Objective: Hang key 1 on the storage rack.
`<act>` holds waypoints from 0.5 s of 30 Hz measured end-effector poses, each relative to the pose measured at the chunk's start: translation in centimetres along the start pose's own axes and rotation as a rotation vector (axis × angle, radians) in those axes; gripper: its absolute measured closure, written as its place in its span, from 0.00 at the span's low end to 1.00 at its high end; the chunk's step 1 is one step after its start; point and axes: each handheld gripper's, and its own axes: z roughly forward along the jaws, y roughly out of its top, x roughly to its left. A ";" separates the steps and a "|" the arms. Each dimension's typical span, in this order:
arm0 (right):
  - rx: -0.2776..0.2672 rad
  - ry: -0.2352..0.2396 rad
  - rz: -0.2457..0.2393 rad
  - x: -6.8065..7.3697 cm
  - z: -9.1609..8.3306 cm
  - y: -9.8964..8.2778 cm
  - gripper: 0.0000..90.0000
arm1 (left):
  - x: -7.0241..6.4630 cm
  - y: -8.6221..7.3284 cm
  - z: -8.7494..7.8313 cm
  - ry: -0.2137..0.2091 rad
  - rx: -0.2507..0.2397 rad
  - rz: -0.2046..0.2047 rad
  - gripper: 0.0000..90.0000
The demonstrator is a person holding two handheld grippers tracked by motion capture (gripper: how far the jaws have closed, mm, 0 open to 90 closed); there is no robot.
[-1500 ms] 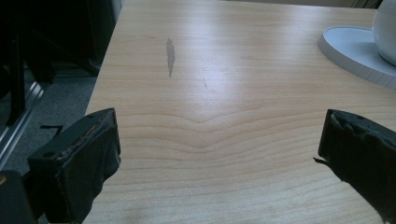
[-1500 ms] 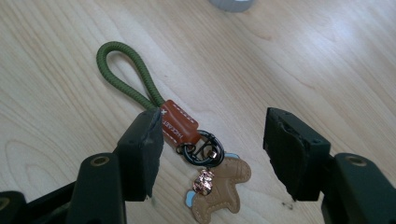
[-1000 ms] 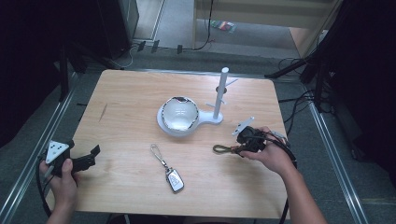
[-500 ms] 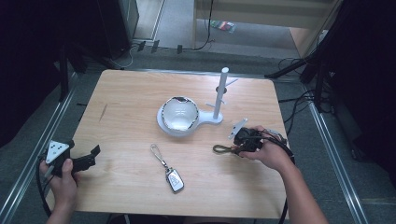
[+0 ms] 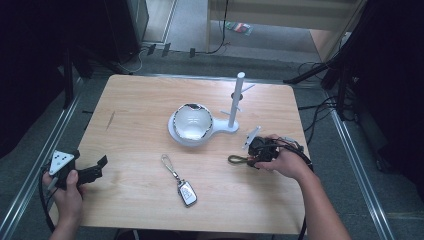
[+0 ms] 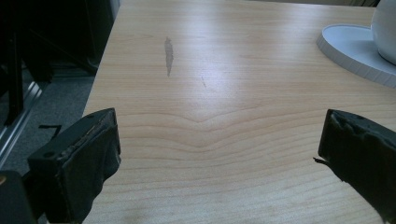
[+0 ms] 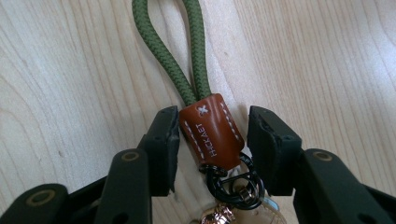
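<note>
Lying flat on the table, the green cord keychain points its loop away from the right gripper, probably so the loop stays free for hooking on the stand. Its brown leather tab sits between the jaws: one pad touches it, the other stands just clear, so no grip yet. The left gripper gapes wide, empty, well apart.

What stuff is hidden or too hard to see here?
- Keychain: in the right gripper view its lower charm is cut off by the bottom edge; in the high view the right hand-held gripper covers its tab.
- Bowl: cut off by the left gripper view's right edge.
- Car key: too small for its buttons.
</note>
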 end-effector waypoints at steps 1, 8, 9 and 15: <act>-0.002 0.003 -0.003 0.0 0.0 0.0 0.64 | 0.0 0.0 0.0 0.000 0.001 0.000 0.00; -0.012 0.029 0.013 -0.2 0.0 -0.2 0.67 | 0.0 0.0 0.0 0.000 0.003 0.002 0.00; -0.011 0.033 0.023 -0.2 0.0 -0.2 0.68 | 0.0 0.0 0.0 0.000 0.003 0.002 0.00; -0.009 0.052 0.037 -0.3 0.0 -0.2 0.72 | 0.0 0.0 0.1 0.000 0.005 0.003 0.00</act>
